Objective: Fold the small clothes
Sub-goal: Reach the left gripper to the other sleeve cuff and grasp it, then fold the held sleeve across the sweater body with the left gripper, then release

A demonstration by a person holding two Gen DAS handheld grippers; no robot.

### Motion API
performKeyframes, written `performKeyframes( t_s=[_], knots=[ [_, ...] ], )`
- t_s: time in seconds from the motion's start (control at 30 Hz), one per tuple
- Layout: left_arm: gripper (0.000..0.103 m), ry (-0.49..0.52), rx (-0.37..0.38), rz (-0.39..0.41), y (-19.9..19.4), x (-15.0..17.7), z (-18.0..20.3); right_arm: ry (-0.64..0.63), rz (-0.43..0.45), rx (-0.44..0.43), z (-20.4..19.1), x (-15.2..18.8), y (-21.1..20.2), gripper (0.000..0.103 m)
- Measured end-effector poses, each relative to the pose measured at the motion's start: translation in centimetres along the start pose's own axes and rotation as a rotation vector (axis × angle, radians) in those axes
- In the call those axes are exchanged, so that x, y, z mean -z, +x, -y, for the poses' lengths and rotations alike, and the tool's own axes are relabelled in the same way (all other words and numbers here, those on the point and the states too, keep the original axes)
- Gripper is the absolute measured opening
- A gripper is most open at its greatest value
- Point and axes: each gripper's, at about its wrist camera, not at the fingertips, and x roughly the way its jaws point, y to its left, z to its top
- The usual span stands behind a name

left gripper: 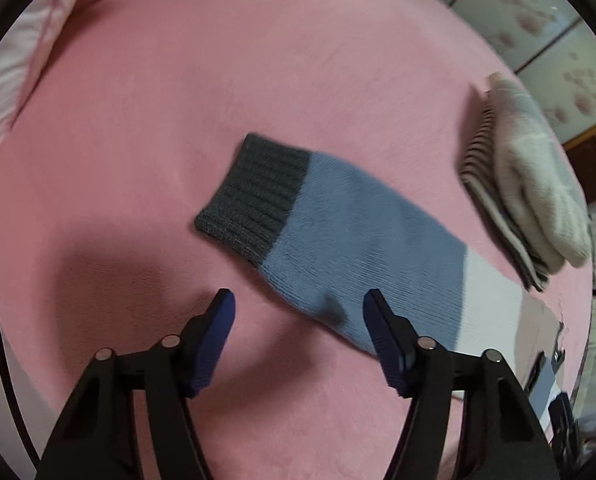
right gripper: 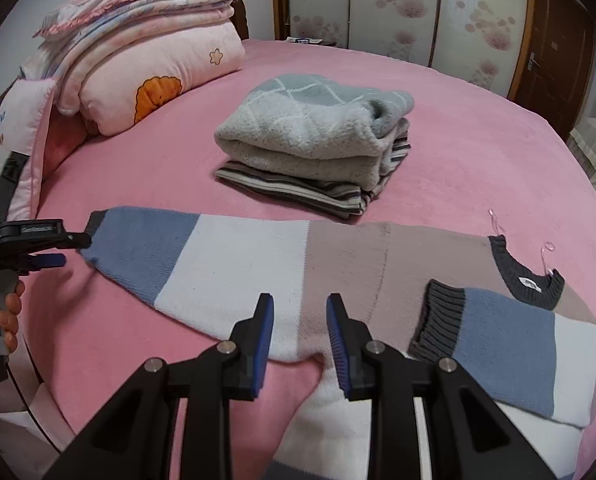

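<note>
Left wrist view: mounted behind the left gripper (left gripper: 298, 316), aimed steeply down, close over the pink bed (left gripper: 258, 80) and the sweater sleeve (left gripper: 338, 232). Right wrist view: behind the right gripper (right gripper: 300, 312), tilted less steeply, facing across the bed toward the wardrobe doors (right gripper: 398, 8). Shared by both: the same sleeve, the folded clothes stack (right gripper: 318, 140), the bed.

Your colour-block sweater (right gripper: 338, 264) lies flat on the pink bed: one sleeve (left gripper: 330, 232) stretched out, the other sleeve (right gripper: 510, 344) folded across its body.
</note>
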Motion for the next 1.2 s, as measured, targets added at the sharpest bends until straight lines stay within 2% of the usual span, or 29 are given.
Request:
performKeyframes(
  t_s=[0.1,0.2,0.23,0.27,0.3,0.37,0.5,0.63,0.77,0.9,0.97,1.07,1.2],
  knots=[
    [0.062,-0.012,-0.015,-0.025,1.6,-0.7,0.3,0.006,-0.015,-0.002,0.2,0.1,0.9,0.027],
    [0.052,-0.012,-0.024,-0.033,2.7,-1.0,0.9,0.013,-0.028,0.006,0.5,0.4,1.7,0.027],
    [0.041,-0.010,-0.031,-0.025,2.8,-1.1,1.0,0.014,-0.032,0.007,0.6,0.4,1.8,0.027],
    [0.023,-0.004,-0.044,-0.010,2.9,-1.0,1.2,0.016,-0.036,0.010,0.7,0.5,2.0,0.027],
    [0.012,0.004,-0.044,0.004,2.8,-1.0,1.5,0.017,-0.038,0.012,0.9,0.6,2.1,0.027],
    [0.008,0.034,-0.054,0.036,2.4,-1.0,2.2,0.019,-0.042,0.015,1.3,0.9,2.2,0.027],
    [0.007,0.185,-0.133,0.168,0.0,0.3,5.6,0.039,-0.043,0.017,2.3,1.5,2.0,0.027],
    [0.007,0.307,-0.126,0.293,-3.4,2.1,10.0,0.072,-0.041,0.027,4.0,2.3,1.4,0.027],
    [0.007,0.449,-0.023,0.382,-7.3,5.5,16.1,0.121,-0.040,0.045,6.8,3.3,0.4,0.027],
    [0.007,0.608,0.123,0.410,-10.1,10.8,22.7,0.184,-0.026,0.067,9.8,4.3,-1.2,0.027],
    [0.007,0.661,0.209,0.392,-10.6,13.6,26.0,0.221,-0.016,0.078,11.6,4.9,-2.1,0.027],
    [0.007,0.730,0.300,0.358,-10.1,17.6,30.3,0.268,-0.007,0.109,14.4,6.1,-3.4,0.027],
    [0.007,0.812,0.356,0.283,-7.2,22.6,34.5,0.304,-0.022,0.152,17.6,8.1,-4.2,0.027]
  ],
)
